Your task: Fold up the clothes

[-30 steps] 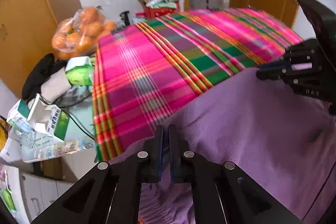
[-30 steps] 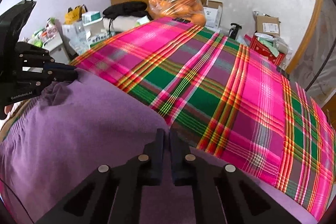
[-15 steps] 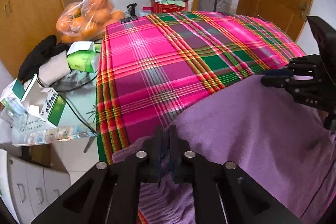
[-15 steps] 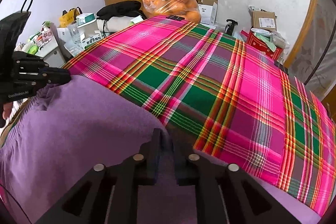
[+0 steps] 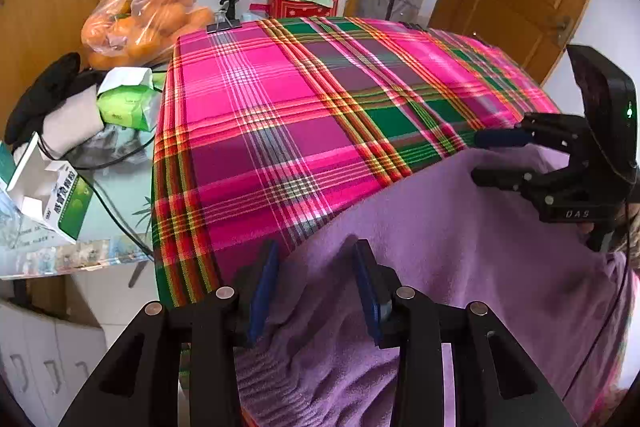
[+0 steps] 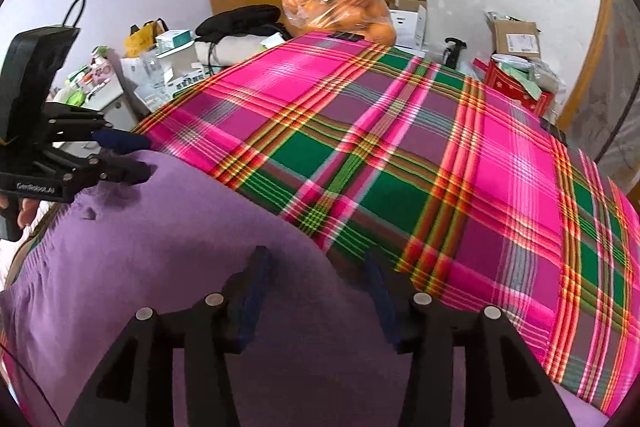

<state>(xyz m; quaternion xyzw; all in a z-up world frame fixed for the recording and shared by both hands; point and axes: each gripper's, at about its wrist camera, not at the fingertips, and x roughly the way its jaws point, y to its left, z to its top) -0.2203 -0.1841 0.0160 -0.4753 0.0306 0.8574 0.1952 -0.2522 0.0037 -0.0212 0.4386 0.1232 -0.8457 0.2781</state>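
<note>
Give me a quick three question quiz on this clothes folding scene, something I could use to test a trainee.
1. True or false: the left gripper is clamped shut on the purple garment.
2. What sits just past the far left corner of the plaid cloth in the left wrist view: (a) a bag of oranges, (b) a kettle, (c) a laptop?
3. Fill in: the purple garment lies on top of the ____ cloth.

Key
1. False. Both the left gripper and the right gripper have just been opening; their pads stand apart, with the garment's edge lying loose between them.
2. (a), the bag of oranges.
3. Plaid.
</note>
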